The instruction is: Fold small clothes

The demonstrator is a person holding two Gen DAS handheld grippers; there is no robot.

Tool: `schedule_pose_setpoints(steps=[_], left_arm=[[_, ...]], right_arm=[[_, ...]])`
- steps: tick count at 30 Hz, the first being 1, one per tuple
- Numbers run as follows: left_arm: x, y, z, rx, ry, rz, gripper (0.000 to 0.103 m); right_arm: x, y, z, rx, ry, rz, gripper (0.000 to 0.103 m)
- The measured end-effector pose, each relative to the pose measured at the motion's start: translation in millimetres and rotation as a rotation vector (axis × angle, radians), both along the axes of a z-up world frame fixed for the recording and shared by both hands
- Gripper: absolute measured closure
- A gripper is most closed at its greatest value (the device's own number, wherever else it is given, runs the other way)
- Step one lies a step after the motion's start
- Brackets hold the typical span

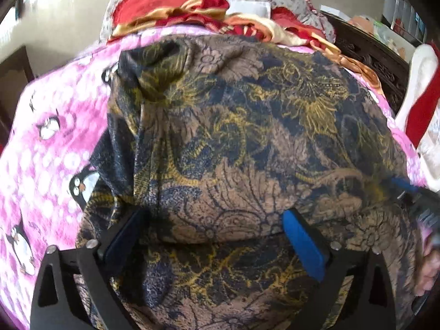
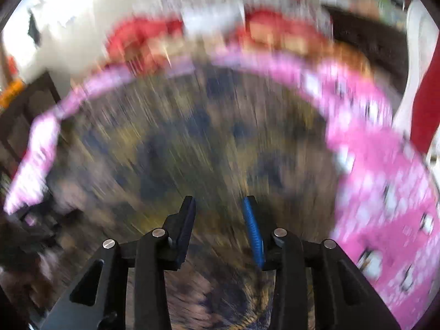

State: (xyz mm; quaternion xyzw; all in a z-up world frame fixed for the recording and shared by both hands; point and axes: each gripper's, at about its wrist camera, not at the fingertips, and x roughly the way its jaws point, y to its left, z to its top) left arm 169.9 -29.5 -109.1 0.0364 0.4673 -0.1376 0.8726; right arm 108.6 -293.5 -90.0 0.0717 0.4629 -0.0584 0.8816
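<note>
Batik cloth [image 1: 233, 137] in brown, navy and gold lies rumpled on the pink penguin blanket [image 1: 49, 143], a fold bulging between my wide-spread left gripper [image 1: 217, 220]. My right gripper [image 2: 219, 206] hangs parted and empty above the cloth in heavy blur. Red and gold fabrics [image 1: 176, 13] are heaped beyond the cloth.

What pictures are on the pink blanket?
Penguins and white dots on the pink blanket; clearest in the left wrist view.

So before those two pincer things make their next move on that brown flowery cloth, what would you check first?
1. Left gripper open: ok, blue fingers spread wide.
2. Right gripper open, empty: ok.
3. Batik-print garment lying flat: not ok, bunched at its left side.
4. Garment on the pink penguin blanket: ok.
5. Red and gold cloth pile apart from the garment: ok.
6. Right view sharp: not ok, heavily blurred.
</note>
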Motion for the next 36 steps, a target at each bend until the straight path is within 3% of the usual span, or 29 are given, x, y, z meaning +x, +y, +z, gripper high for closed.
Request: schedule_pose_setpoints(steps=[2, 6, 9, 12, 14, 15, 18, 19, 20, 22, 25, 30, 36], left_arm=[[0.8, 2.0, 0.6, -0.001, 0.013, -0.001, 0.0], [1.3, 22.8, 7.0, -0.063, 0.024, 0.045, 0.004], [3.2, 23.7, 9.4, -0.117, 0.029, 0.075, 0.005], [4.3, 11.6, -0.4, -0.05, 0.048, 0.068, 0.005], [3.7, 11.0, 8.1, -0.063, 0.056, 0.064, 0.006], [6.1, 17.2, 17.8, -0.133, 0.077, 0.067, 0.006], [23.5, 44.9, 42.6, -0.277, 0.08, 0.136, 0.006], [30.1, 52.3, 46.2, -0.291, 0.1, 0.153, 0.006], [38.6, 60.3, 50.5, -0.302, 0.139, 0.167, 0.007], [47.9, 74.0, 63.4, -0.286, 0.183, 0.186, 0.007], [42.6, 88.6, 87.3, -0.222, 0.114, 0.203, 0.007], [26.3, 102.8, 105.3, -0.214, 0.104, 0.221, 0.007], [9.6, 90.5, 120.9, -0.191, 0.072, 0.179, 0.007]], right_arm=[[-9.3, 4.9, -4.7, -0.053, -0.093, 0.044, 0.083], [-13.4, 2.9, 7.0, -0.026, -0.068, 0.023, 0.083], [-18.0, 13.9, 15.2, -0.092, -0.115, 0.014, 0.083], [-8.9, 18.2, -5.2, -0.073, -0.058, -0.005, 0.08], [-8.6, 20.5, 1.8, -0.087, -0.043, -0.022, 0.08], [-6.7, 19.9, 10.7, -0.059, -0.022, -0.032, 0.081], [-1.2, 1.3, 42.2, 0.197, -0.119, -0.027, 0.081], [4.4, -8.4, 50.1, 0.204, -0.127, -0.08, 0.081], [11.1, -14.5, 51.8, 0.184, -0.077, -0.124, 0.081], [18.9, -19.6, 54.1, 0.204, 0.036, -0.144, 0.082], [7.4, -13.2, 79.4, 0.188, -0.059, -0.068, 0.082], [-4.7, -8.9, 95.7, 0.168, -0.057, -0.044, 0.082], [-27.5, -8.7, 117.0, 0.152, -0.089, -0.013, 0.082]])
